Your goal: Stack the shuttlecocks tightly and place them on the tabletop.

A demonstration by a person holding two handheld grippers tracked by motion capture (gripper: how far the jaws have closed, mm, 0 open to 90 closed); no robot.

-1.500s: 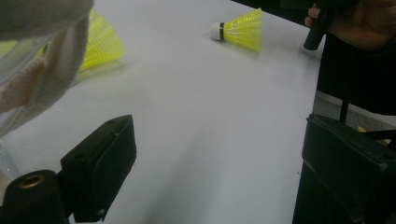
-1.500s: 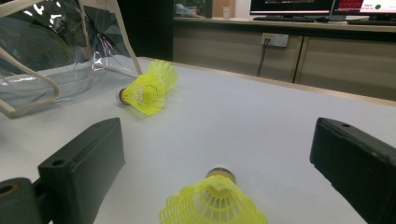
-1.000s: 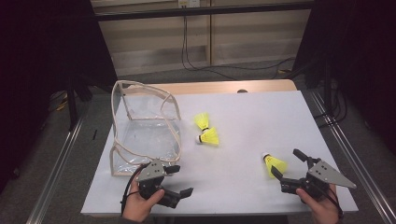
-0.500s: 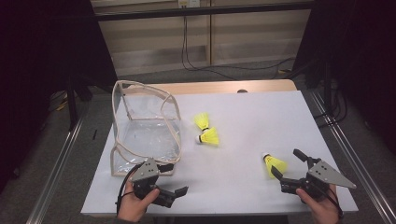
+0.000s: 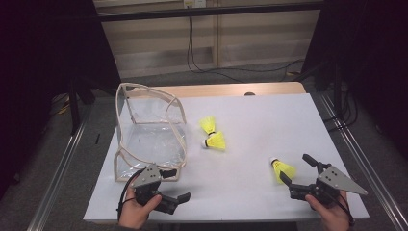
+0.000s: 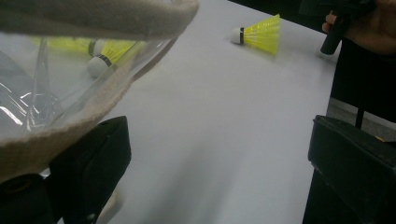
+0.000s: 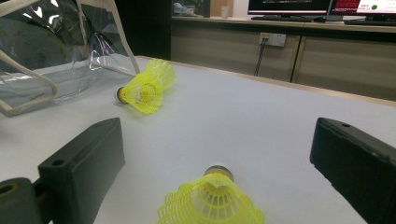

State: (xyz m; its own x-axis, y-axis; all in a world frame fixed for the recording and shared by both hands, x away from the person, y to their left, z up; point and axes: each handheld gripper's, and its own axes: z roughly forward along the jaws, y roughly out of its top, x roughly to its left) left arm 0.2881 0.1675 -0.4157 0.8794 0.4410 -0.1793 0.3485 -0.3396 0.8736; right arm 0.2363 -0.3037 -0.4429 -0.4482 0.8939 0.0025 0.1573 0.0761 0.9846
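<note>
Nearest the person, the right gripper [image 5: 297,174] has its jaws spread wide around a yellow mesh-skirted shuttlecock with a white cork tip [image 5: 282,169] lying on the white table [image 5: 250,139]. It looks featherlight and crushable, so pinch the firm cork. The left gripper [image 5: 176,186], also agape, sits beside the clear plastic bag with beige trim [image 5: 149,130]; beyond lie two more yellow shuttlecocks [image 5: 214,139].

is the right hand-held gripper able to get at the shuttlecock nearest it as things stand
Probably yes. The right hand-held gripper is open, and the nearest shuttlecock lies on the bare white table right by its fingertips, feather end toward the jaws in the right gripper view, with nothing between.
</note>
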